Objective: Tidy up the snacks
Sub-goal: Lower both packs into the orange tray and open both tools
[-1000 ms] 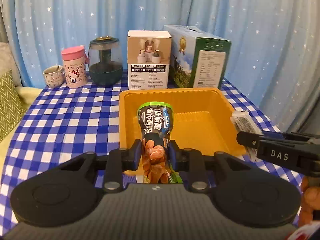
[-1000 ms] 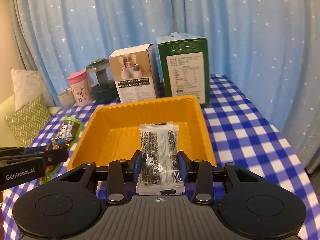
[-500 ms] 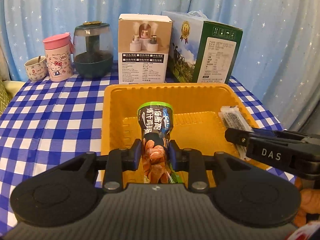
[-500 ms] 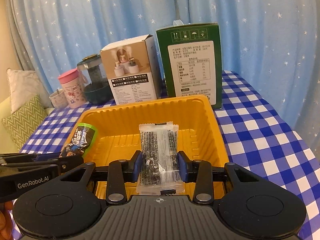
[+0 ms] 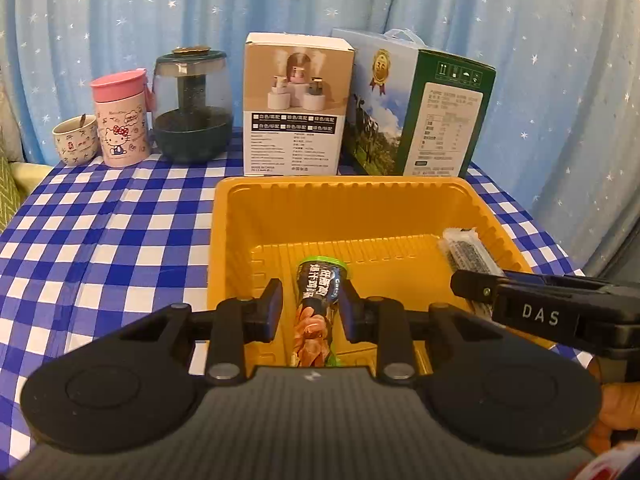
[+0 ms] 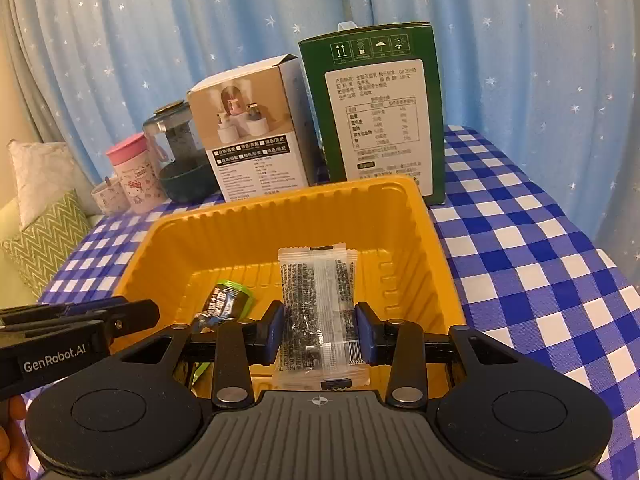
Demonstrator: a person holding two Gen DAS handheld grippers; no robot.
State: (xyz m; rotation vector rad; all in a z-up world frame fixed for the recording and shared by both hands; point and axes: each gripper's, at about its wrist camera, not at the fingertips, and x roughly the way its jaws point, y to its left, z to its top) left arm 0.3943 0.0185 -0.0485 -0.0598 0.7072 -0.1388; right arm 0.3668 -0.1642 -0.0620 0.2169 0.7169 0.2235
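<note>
Compared with a second ago, both grippers are being held lower and closer over the yellow tray (image 5: pixel 344 188), which is now filling more of each view. The green snack pack (image 5: pixel 320 288) is being seen lower between the jaws of the left gripper (image 5: pixel 310 312) than before, its green end dipped into the near left part of the tray. It is touching the right pad, while a thin gap is showing at the left pad, so whether it is being clenched cannot be told. The clear snack pack (image 6: pixel 316 288) is being clamped by both pads of the right gripper (image 6: pixel 320 328), as before, above the near right part of the tray. Along the far edge of the checked tablecloth (image 5: pixel 100 240), from left to right, a small cup (image 5: pixel 74 140), a pink cup (image 5: pixel 120 128), a dark jar (image 5: pixel 192 120), a white box (image 5: pixel 296 120) and a green box (image 5: pixel 440 120) are being kept upright, before a starred blue curtain (image 5: pixel 400 0). The two boxes are standing just beyond the tray's far rim. At far left, a white cushion (image 6: pixel 40 176) and a green zigzag cushion (image 6: pixel 44 240) are being shown. Counted: two snack packs, one tray, two boxes, two cups, one jar, two cushions.
</note>
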